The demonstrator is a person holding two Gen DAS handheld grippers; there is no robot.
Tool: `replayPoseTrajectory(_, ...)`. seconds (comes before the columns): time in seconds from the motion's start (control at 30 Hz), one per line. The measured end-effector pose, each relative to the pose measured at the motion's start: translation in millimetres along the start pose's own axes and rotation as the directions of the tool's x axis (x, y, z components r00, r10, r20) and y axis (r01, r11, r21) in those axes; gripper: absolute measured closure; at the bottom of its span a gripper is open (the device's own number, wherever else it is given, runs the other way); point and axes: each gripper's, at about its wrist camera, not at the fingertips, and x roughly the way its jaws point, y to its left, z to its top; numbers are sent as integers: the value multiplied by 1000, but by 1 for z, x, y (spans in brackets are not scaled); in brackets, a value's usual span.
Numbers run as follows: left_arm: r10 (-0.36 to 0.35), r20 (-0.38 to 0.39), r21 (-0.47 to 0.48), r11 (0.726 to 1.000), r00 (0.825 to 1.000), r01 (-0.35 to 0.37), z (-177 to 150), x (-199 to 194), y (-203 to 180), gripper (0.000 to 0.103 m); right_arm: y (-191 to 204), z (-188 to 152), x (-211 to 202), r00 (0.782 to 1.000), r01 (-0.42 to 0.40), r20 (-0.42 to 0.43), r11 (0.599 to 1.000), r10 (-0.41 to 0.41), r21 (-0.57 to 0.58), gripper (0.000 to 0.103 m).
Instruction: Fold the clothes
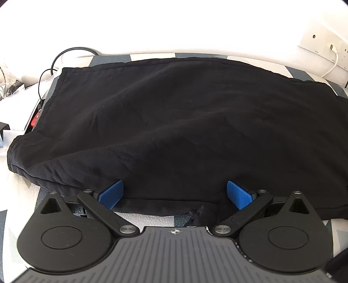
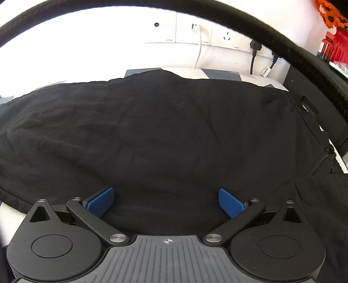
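Note:
A black garment [image 1: 174, 122] lies spread flat over a grey-and-white patterned surface [image 1: 141, 217] and fills most of both views. My left gripper [image 1: 175, 193] stands wide open at the garment's near hem, its blue pads [image 1: 111, 193] apart and resting against the cloth edge without pinching it. In the right wrist view the same black garment [image 2: 165, 135] runs under my right gripper [image 2: 166, 202], which is also wide open, with the blue pads [image 2: 101, 202] spread just above the fabric and nothing gripped.
A white wall with sockets [image 2: 226, 37], a white cable [image 2: 200, 45] and black plugs [image 2: 253, 52] stands behind. A thick black cable [image 2: 239, 19] arcs across the right view. Black cords [image 1: 65, 54] and a red item [image 1: 34, 119] lie at the left edge.

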Motion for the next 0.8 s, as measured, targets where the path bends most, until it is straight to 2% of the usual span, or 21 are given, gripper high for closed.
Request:
replayPoseTrajectory(0.4, -23, 42, 25, 999, 999, 22, -11, -4, 3, 0, 1, 3, 4, 1000, 2, -19, 1000, -2, -2, 1)
replayPoseTrajectory(0.5, -22, 22, 20, 1000, 1000, 22, -14, -8, 10, 0, 0, 4, 5, 1000, -1, -22, 1000, 1, -6, 1)
replayPoseTrajectory(0.63, -40, 45, 3, 999, 998, 40, -28, -16, 25, 0, -3, 5, 5, 1000, -12, -24, 1000, 12, -16, 1)
replayPoseTrajectory(0.8, -38, 57, 35, 999, 998, 36, -32, -17, 30, 0, -6, 7, 7, 1000, -11, -22, 1000, 11, -14, 1)
